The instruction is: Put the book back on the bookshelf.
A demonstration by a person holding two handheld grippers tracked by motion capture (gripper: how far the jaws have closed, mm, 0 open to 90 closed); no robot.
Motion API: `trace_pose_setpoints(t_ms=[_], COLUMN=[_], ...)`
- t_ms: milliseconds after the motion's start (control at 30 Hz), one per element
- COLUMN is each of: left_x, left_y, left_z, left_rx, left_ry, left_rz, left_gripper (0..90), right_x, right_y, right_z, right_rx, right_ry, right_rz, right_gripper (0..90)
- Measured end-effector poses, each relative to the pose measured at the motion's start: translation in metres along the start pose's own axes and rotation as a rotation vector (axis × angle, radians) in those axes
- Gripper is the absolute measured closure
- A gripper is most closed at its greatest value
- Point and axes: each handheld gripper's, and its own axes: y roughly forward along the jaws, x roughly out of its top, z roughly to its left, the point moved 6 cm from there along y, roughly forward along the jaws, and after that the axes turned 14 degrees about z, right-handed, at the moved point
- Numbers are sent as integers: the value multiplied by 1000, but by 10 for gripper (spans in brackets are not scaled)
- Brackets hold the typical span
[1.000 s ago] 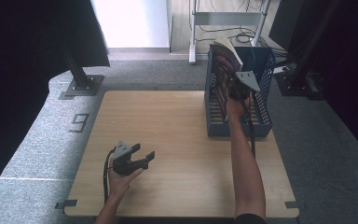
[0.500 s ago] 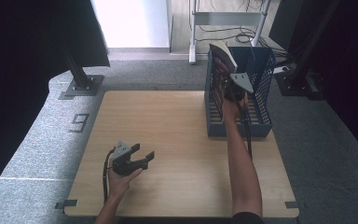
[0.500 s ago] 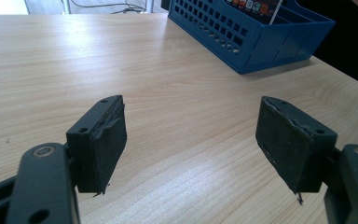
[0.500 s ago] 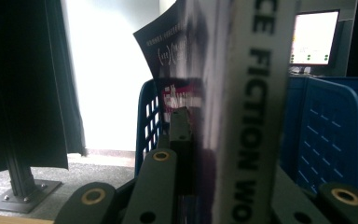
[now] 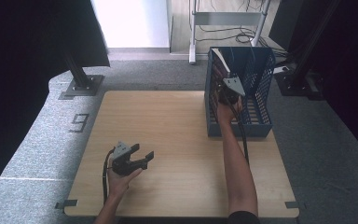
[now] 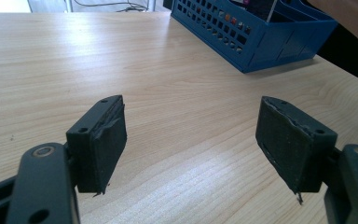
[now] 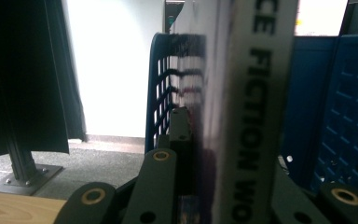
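Note:
A blue slotted basket (image 5: 262,95) stands on the right side of the wooden table (image 5: 177,121). My right gripper (image 5: 228,92) reaches into it and is shut on an upright book (image 5: 218,70) at the basket's left wall. In the right gripper view the book's white spine (image 7: 256,93) with black lettering rises between the jaws, and the basket's walls (image 7: 345,116) stand around it. My left gripper (image 5: 144,156) lies low over the table's front left, open with nothing between its pads (image 6: 105,140). The basket (image 6: 261,42) lies ahead of it to the right.
The person's right forearm (image 5: 235,158) stretches across the table's right half toward the basket. A black stand (image 5: 81,77) rises beyond the table's far left corner, and a metal frame (image 5: 223,28) stands on the floor behind the basket.
My right gripper has sunk lower into the basket with the book and shifted slightly left. The left gripper has not moved.

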Motion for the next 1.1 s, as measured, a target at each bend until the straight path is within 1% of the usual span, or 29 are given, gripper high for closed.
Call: trace_pose_setpoints(t_ms=[167, 267, 333, 433, 567, 633, 700, 767, 933, 1100], left_x=[0, -1, -1, -2, -2, -2, -2, -2, -2, -1], left_y=[0, 1, 1, 2, 4, 5, 6, 7, 8, 7], left_z=[1, 1, 0, -1, -3, -4, -5, -7, -9, -9], left_rx=[1, 0, 1, 1, -2, -3, -4, -6, -7, -6], left_ry=[-4, -2, -1, 3, 6, 9, 11, 17, 21, 20], left_rz=[-2, 2, 5, 8, 11, 15, 17, 20, 19, 16], left_gripper=[243, 243, 243, 243, 243, 243, 243, 243, 243, 242], right_x=[-5, -10, -14, -18, -23, -24, -29, -31, -30, -28], right_y=[3, 3, 2, -2, -10, -12, -19, -22, -27, -28], right_z=[4, 3, 2, 1, -4, -4, -4, -3, -1, 2], right_rx=[5, 5, 8, 12, 28, 32, 45, 42, 54, 63], right_ry=[-12, -14, -16, -20, -2, -4, -7, -9, -22, -29], right_rz=[9, 24, 23, 21, 27, 27, 37, 43, 62, 63], right_gripper=[815, 814, 814, 813, 810, 808, 801, 799, 791, 762])
